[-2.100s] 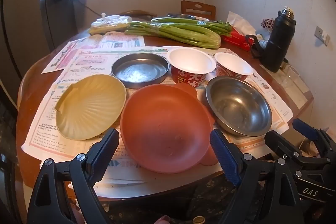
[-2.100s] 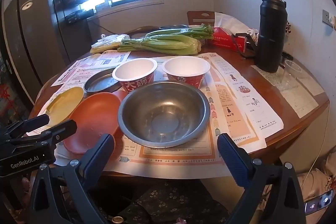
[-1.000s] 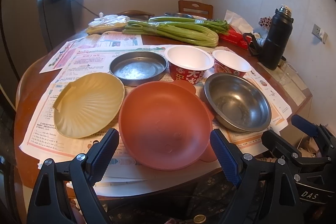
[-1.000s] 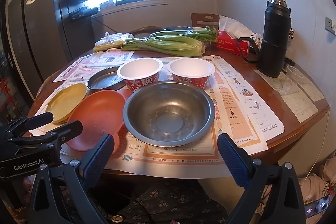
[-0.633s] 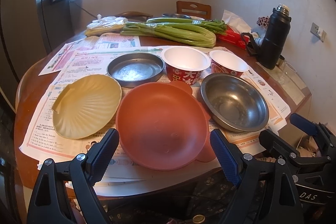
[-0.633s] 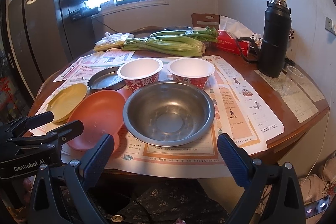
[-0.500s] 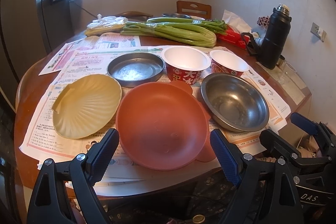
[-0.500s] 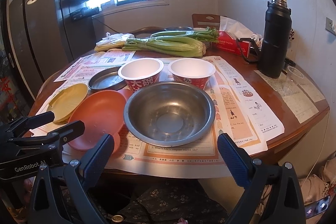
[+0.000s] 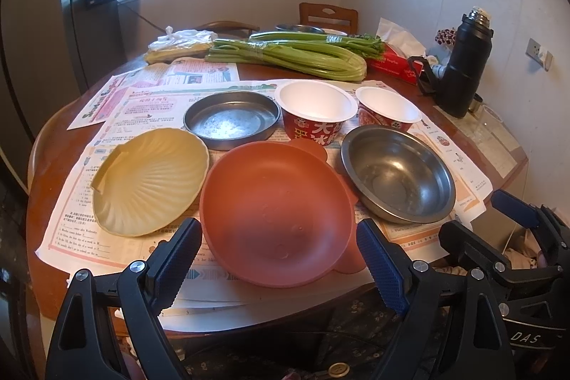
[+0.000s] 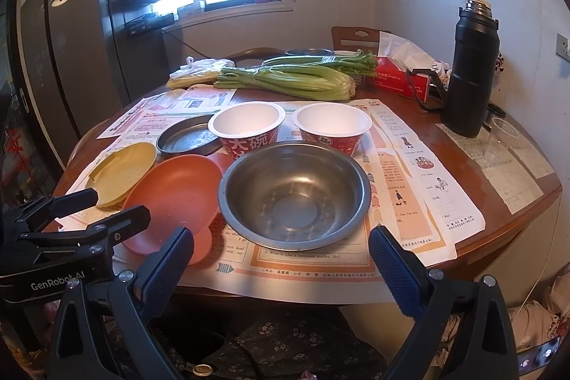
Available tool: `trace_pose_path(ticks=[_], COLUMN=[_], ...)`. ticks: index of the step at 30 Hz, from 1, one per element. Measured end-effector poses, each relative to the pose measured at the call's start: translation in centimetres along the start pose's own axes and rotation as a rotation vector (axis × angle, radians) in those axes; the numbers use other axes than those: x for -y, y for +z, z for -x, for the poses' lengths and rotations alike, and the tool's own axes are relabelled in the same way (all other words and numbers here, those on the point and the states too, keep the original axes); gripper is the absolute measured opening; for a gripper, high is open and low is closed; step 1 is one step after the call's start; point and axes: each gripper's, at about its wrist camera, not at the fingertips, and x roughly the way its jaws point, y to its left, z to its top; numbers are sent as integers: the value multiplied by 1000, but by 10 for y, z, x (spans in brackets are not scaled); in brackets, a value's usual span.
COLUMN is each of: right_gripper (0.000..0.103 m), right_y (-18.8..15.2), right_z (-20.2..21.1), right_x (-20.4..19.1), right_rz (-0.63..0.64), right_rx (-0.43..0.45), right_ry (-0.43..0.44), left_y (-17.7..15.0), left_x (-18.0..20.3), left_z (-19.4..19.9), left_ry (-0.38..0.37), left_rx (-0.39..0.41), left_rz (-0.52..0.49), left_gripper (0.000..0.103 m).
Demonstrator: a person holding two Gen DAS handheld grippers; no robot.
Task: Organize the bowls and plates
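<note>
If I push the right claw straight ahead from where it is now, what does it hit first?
Most likely the steel bowl: it sits centred between the open right claw fingers, nearest the table edge. Its near rim would be met first, though how high the claw rides above it is unclear.

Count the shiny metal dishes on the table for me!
2 up front: a deep steel bowl right of the orange plate, a shallow steel pan behind it. Another metal rim peeks behind the celery.

Terracotta plate (image 9: 278,216), pale-yellow ribbed shell plate (image 9: 151,180) — red-and-white printed paper bowls (image 9: 315,116).
</note>
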Motion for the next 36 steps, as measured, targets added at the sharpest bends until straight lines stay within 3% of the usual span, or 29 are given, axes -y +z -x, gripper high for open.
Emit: trace_pose_path(ticks=[6, 15, 24, 27, 32, 36], right_gripper=[99, 99, 99, 99, 99, 99], right_y=[2, 14, 46, 59, 75, 84], right_z=[2, 3, -13, -31, -61, -87], right_x=[-2, -14, -63, -88, -122, -139], right_rz=[7, 36, 99, 122, 196, 212], right_rx=[7, 35, 3, -48, -74, -108], right_ry=[-4, 26, 209, 319, 305, 331], left_y=[1, 3, -4, -6, -4, -1], left_x=[-3, -42, -117, -137, -168, -174], left_z=[3, 19, 30, 25, 11, -3], left_ry=[-11, 57, 144, 157, 168, 174], left_rx=[7, 55, 88, 77, 59, 19], left_rz=[9, 89, 237, 277, 343, 327], left_gripper=[89, 89, 89, 89, 89, 89])
